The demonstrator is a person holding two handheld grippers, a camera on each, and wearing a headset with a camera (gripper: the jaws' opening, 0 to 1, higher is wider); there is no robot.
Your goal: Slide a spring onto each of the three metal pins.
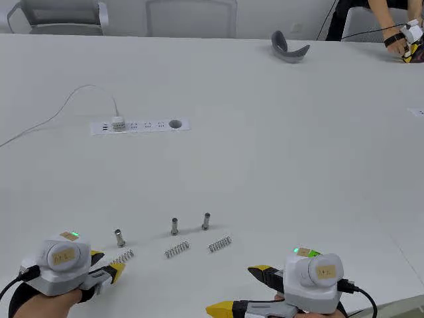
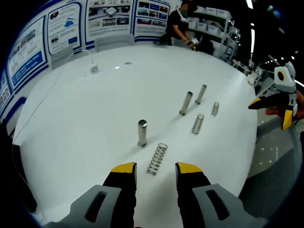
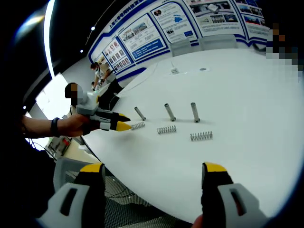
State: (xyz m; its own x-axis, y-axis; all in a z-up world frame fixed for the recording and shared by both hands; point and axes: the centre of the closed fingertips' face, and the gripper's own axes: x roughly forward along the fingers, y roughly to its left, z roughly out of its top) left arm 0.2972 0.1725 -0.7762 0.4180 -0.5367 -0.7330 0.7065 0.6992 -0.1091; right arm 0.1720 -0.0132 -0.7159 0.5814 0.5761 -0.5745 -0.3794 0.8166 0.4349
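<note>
Three upright steel pins (image 1: 174, 226); coiled springs (image 1: 177, 249) lying beside.

Nothing is reading clearly enough to quote. In the head view, a tan sticker (image 1: 63, 255) is sitting on the round body of the left gripper (image 1: 108, 262), and a second tan sticker (image 1: 325, 271) is sitting on the right gripper (image 1: 237, 289). Each is carrying small dark marks too tiny to make out. In the left gripper view, wall posters (image 2: 109, 14) with blue borders are showing blocks of print and pictures, all blurred. In the right gripper view those posters are showing headings in characters too small to read.
</note>
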